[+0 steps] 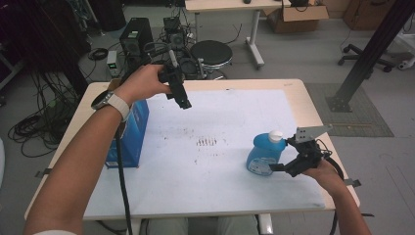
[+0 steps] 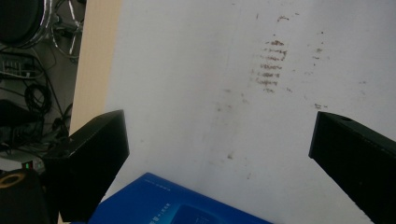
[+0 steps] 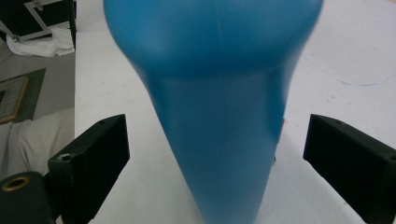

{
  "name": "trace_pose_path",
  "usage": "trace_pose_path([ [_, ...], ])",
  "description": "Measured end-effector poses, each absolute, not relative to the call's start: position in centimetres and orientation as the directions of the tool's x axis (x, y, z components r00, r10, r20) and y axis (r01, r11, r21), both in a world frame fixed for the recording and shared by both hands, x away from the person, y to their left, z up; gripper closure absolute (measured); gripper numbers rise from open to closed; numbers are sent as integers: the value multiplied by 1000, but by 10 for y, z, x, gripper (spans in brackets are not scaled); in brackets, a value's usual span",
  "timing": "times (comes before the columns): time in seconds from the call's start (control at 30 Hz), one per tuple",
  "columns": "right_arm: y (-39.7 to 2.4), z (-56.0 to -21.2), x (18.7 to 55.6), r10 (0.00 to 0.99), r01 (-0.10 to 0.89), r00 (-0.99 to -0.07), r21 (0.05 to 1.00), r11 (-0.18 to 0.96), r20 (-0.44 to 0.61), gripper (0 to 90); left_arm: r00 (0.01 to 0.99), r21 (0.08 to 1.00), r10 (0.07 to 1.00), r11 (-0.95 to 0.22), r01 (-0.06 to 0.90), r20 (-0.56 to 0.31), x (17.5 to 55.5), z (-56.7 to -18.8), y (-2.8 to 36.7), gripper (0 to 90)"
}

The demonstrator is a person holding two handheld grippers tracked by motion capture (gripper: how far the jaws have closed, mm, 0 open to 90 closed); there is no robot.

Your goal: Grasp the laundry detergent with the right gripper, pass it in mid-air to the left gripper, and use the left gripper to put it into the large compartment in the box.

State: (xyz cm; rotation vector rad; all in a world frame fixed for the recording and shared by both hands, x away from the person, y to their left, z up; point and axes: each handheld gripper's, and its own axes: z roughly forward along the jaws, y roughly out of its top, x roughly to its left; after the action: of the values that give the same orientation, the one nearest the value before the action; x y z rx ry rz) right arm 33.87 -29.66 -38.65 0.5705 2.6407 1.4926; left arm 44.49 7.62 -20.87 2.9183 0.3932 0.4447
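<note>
At the left of the high view stands a blue box (image 1: pixel 133 134) on the white mat (image 1: pixel 215 166), near the table's (image 1: pixel 303 90) left edge. Your left gripper (image 1: pixel 185 104) hangs in the air just above and to the right of it, in the upper middle of the frame, tilted down toward the mat. In the left gripper view its jaws stand wide with nothing between them but bare mat and brown smudges (image 2: pixel 271 65); a corner of the box (image 2: pixel 173 205) shows at the bottom edge.

Move right and you reach the blue bottle (image 1: pixel 264 154) with a white cap (image 1: pixel 275 135), upright on the mat in the lower right of the high view. Your right gripper (image 1: pixel 284 154) sits right against it. In the right gripper view the bottle (image 3: pixel 215 107) stands between wide jaws, neither one touching it.

So the reach looks done, but the grasp is not: you have yet to close on the bottle and lift it. The box looks untouched.
</note>
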Motion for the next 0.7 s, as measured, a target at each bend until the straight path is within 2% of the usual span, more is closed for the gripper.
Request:
trace_pose_path([
  [0.43,-281,-393,341,335,272,-934,850,451,122,88,921,197,281,-952,233,270,445,-208,77,54],
  [0.7,-278,-393,341,319,253,-941,858,446,111,176,920,196,284,-952,236,272,445,-208,79,54],
])
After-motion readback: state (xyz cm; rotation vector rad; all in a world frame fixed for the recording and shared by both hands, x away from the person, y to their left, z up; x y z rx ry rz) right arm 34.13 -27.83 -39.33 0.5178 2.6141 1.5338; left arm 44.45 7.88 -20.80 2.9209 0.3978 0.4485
